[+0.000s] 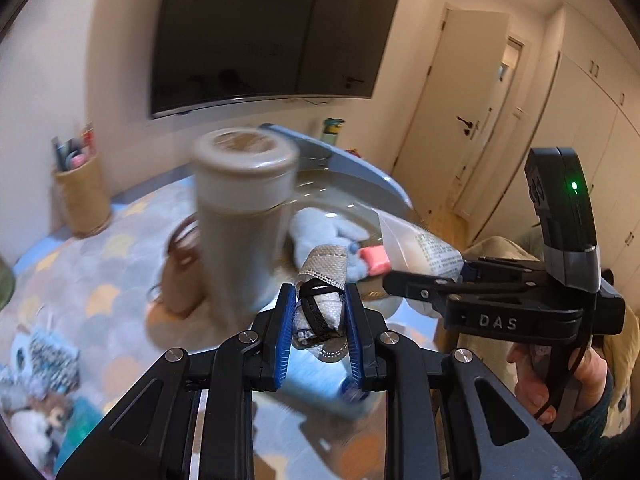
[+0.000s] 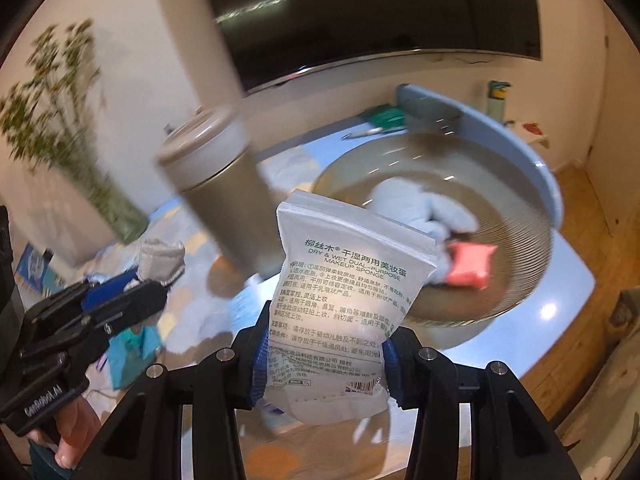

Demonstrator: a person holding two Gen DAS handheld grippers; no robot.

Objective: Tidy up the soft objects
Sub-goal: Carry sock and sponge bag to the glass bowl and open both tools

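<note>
My left gripper (image 1: 320, 320) is shut on a small grey woven pouch (image 1: 323, 280) with a black strap; it also shows in the right wrist view (image 2: 160, 260). My right gripper (image 2: 324, 356) is shut on a white makeup sponge packet (image 2: 344, 304), seen from the left wrist view (image 1: 424, 248) too. Both are held above the table, near a round basin (image 2: 500, 184) with a blue rim. In the basin lie a light blue plush toy (image 2: 420, 208) and a pink soft block (image 2: 470, 268).
A tall grey tumbler (image 1: 244, 216) stands left of the basin, close to both grippers. A small brown bag (image 1: 180, 280) sits beside it. A woven basket (image 1: 80, 196) stands far left. Plush toys (image 1: 36, 380) lie at lower left. A plant (image 2: 60, 120) stands far left.
</note>
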